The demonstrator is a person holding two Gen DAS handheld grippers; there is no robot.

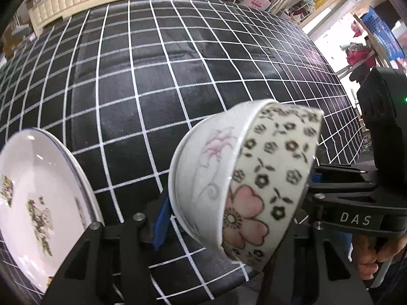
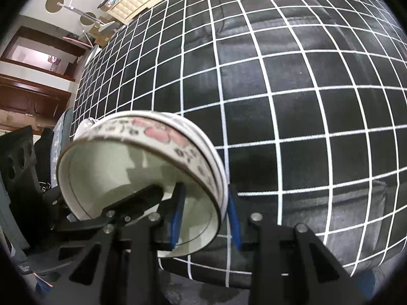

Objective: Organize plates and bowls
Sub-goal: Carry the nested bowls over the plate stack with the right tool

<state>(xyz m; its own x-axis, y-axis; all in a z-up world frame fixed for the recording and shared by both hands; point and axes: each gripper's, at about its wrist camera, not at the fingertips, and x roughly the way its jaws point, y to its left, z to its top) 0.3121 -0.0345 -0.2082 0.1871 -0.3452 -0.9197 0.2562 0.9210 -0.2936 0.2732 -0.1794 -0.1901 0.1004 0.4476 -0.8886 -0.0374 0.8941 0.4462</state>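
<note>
The right gripper (image 2: 206, 216) pinches the rim of two stacked bowls (image 2: 142, 178), one blue finger (image 2: 176, 218) inside and one outside. The bowls are tipped on their side, up off the checked table (image 2: 292, 101), at its near edge. In the left view the bowls (image 1: 244, 178) fill the middle. A white plate (image 1: 38, 198) with small pictures sits on the left. I cannot tell how the left gripper (image 1: 203, 228) is set.

The plate (image 1: 38, 198) is cut off at the left edge; both bowls (image 1: 241, 178) are motion-blurred.
</note>
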